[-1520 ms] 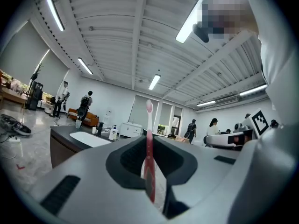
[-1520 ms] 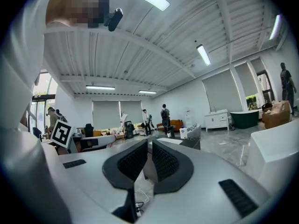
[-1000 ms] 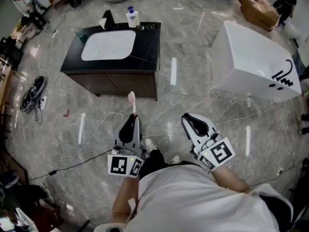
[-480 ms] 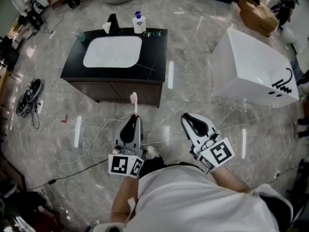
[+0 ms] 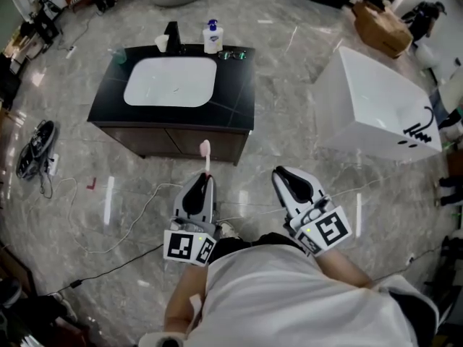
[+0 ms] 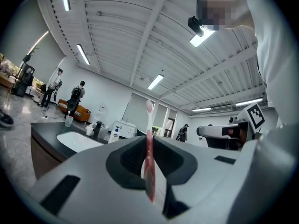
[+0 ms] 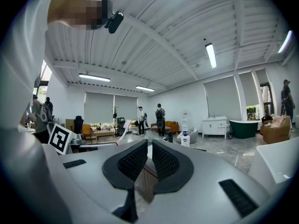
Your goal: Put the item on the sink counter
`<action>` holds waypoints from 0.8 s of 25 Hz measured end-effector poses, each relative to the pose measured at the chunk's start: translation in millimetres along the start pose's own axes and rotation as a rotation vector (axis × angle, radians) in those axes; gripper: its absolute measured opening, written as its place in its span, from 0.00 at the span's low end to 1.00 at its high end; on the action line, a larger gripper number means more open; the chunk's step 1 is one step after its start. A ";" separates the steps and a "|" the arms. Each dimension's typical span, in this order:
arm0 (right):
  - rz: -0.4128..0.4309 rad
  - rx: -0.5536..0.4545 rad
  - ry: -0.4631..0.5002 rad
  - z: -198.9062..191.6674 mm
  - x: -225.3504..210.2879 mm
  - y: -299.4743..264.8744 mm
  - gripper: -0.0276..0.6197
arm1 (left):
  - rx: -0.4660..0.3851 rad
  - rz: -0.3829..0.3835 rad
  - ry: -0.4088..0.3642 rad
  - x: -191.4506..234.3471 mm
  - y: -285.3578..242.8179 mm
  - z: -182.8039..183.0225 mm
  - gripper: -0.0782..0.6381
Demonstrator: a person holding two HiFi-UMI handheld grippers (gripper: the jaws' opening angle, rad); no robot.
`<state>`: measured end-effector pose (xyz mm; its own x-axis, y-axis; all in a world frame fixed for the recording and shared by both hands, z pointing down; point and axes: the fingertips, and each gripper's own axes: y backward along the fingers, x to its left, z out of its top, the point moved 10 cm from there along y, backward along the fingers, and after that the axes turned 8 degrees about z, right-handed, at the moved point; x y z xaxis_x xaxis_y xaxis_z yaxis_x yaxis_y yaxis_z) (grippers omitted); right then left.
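Note:
A pink toothbrush (image 5: 205,152) sticks up out of my left gripper (image 5: 205,181), which is shut on its handle. In the left gripper view the toothbrush (image 6: 149,120) stands upright between the pads of the left gripper (image 6: 149,153), bristle end on top. The black sink counter (image 5: 236,91) with its white basin (image 5: 171,81) stands just ahead of the brush tip, which does not reach over it. My right gripper (image 5: 281,174) hovers to the right at the same height, shut with nothing in it; its pads (image 7: 135,161) nearly touch.
At the back of the counter stand a soap bottle (image 5: 211,36), a cup (image 5: 162,43) and a black faucet (image 5: 172,32). A white tub (image 5: 376,103) sits on the floor to the right. Cables (image 5: 141,204) trail over the marble floor at left, near shoes (image 5: 32,150).
The sink counter has come nearer and more centred in the head view as the person steps toward it. Both grippers keep their pose, and the toothbrush stays gripped.

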<state>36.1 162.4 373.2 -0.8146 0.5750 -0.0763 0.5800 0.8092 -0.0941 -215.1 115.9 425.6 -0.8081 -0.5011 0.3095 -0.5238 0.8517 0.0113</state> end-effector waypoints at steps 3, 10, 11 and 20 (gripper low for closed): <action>-0.022 0.004 0.004 1.9 2.8 -1.3 0.13 | 0.007 -0.021 0.011 4.8 -2.5 -1.6 0.17; -0.072 0.002 0.023 10.6 1.0 1.9 0.13 | 0.014 -0.075 0.027 1.8 -7.8 -2.1 0.17; -0.074 -0.002 0.028 12.8 0.3 1.8 0.13 | 0.015 -0.080 0.027 1.2 -8.2 -2.0 0.17; -0.054 -0.023 0.030 18.6 -12.4 -12.1 0.13 | 0.023 -0.086 0.020 -0.6 -13.3 -2.5 0.17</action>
<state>39.3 143.3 356.9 -0.8446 0.5338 -0.0418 0.5354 0.8413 -0.0739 -206.9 105.3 427.6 -0.7547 -0.5688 0.3269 -0.5970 0.8021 0.0171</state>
